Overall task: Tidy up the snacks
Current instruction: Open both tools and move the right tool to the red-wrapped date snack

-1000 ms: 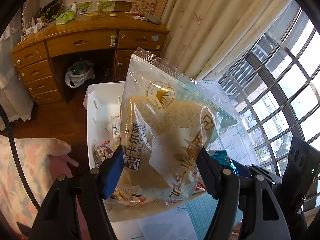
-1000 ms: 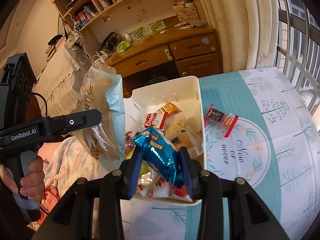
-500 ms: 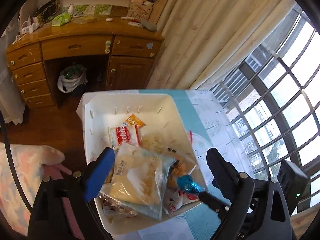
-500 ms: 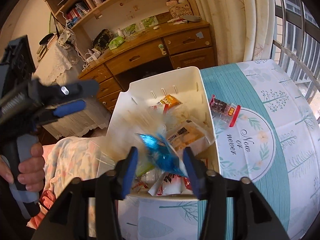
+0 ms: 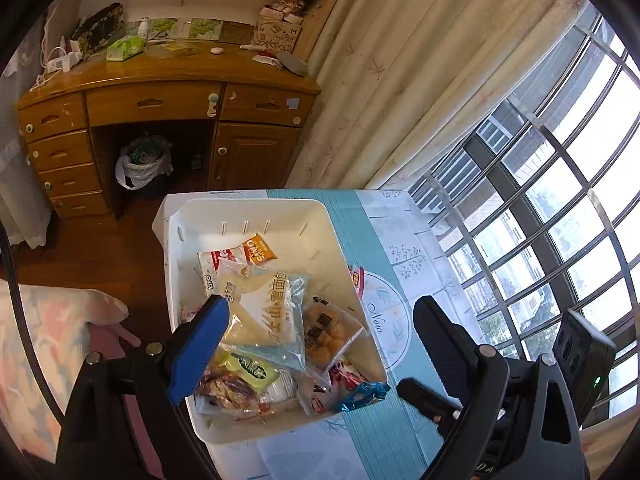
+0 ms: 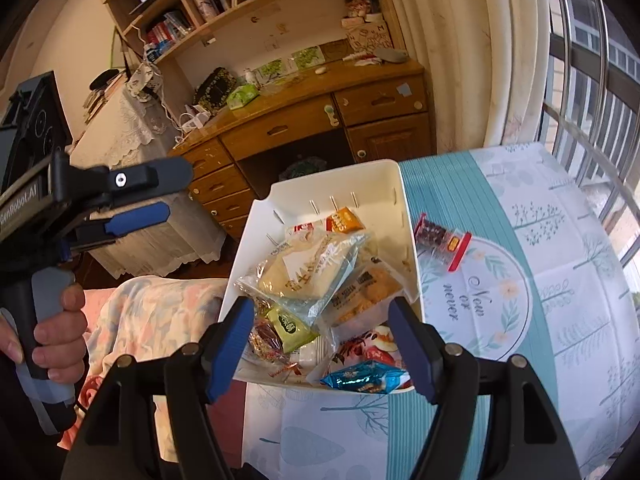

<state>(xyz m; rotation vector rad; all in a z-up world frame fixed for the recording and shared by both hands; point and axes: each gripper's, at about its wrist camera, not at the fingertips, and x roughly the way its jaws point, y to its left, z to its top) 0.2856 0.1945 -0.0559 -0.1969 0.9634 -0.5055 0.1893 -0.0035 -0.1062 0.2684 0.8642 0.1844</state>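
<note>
Hovering above the white plastic bin (image 6: 404, 200), my left gripper (image 5: 320, 320) and right gripper (image 6: 320, 316) have just spread, nothing between them. One crinkly clear bread bag (image 6: 308, 268) lies atop the pile, long axis diagonal; one shiny blue foil packet (image 6: 364, 378) rests at the near rim.

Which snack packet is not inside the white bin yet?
The red-edged clear packet of dark snacks: it lies alone on the tablecloth just right of the white bin. All other packets are inside the bin.

"OATS" on orange packet (image 5: 259, 249) — "Now or never" on tablecloth (image 6: 472, 300).
</note>
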